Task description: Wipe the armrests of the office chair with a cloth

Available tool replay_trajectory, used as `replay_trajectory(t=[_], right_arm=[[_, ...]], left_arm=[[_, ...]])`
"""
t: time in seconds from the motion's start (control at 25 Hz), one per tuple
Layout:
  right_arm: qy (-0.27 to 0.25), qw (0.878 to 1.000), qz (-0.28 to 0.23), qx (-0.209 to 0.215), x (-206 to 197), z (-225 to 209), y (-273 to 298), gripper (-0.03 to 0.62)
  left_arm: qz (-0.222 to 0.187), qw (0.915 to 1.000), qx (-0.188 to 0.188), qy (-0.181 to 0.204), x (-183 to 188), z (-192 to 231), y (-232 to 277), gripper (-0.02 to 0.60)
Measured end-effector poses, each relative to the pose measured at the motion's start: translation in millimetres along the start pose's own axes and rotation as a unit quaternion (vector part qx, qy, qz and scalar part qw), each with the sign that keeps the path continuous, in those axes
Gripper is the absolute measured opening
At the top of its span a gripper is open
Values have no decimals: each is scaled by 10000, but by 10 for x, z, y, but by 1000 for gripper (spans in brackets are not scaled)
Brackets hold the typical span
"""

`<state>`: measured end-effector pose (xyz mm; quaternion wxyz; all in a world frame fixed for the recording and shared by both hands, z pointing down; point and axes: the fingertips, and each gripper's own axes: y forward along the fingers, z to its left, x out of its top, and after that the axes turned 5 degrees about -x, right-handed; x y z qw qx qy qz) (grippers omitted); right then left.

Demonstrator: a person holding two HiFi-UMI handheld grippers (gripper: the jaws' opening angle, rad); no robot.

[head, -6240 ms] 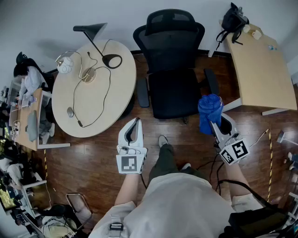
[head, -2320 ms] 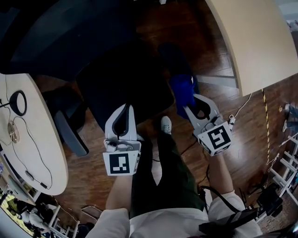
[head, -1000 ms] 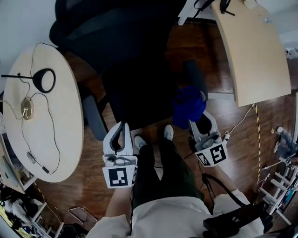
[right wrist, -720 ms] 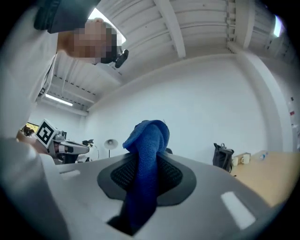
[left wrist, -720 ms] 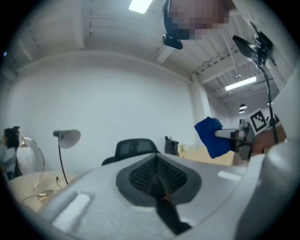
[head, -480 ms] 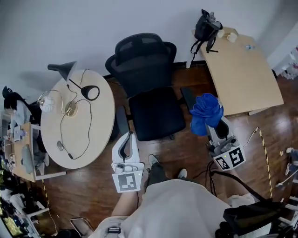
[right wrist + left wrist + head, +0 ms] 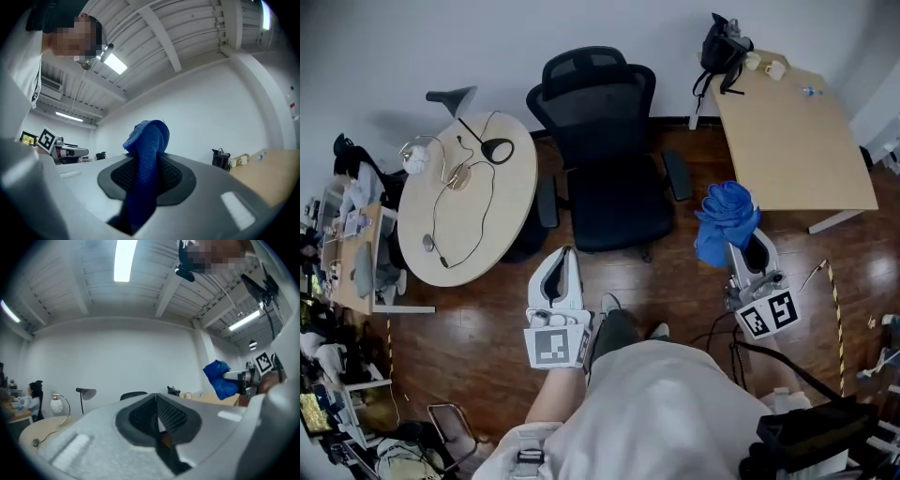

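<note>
A black office chair (image 7: 609,159) stands at the middle of the head view, its left armrest (image 7: 547,202) and right armrest (image 7: 678,175) both bare. My right gripper (image 7: 742,251) is shut on a bunched blue cloth (image 7: 727,220), held in the air to the right of the chair and apart from the right armrest. The cloth (image 7: 147,154) fills the gap between the jaws in the right gripper view. My left gripper (image 7: 565,257) hovers in front of the chair, shut with nothing in it. Its closed jaws (image 7: 156,399) point level towards the wall.
A round table (image 7: 469,206) with a desk lamp (image 7: 478,117) and cables stands left of the chair. A rectangular wooden desk (image 7: 787,131) with a black bag (image 7: 724,47) is at the right. The floor is dark wood; the person's shoe (image 7: 607,302) is between the grippers.
A second ago the cloth sat low at the chair's right armrest. Now both grippers are drawn back from the chair, with the cloth lifted clear, and the whole chair is in view.
</note>
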<state>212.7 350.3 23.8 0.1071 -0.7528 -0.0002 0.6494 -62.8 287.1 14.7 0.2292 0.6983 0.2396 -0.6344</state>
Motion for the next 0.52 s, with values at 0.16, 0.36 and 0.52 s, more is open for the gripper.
replay_trajectory(t=[0.16,0.36,0.52], right_arm=[[-70,10000,33,40,48,65,-225,94],[-16,10000,75,-42,-63,160,-288,94],[-28,9999,160,-50,-214,305,-255,94]], left_arm=[[2,10000,-69,10,86,-142,-153,13],[99,9998,-147,7,-96,-129,-242,58],[72,9995,-298,14,-233,-74,-277,73]])
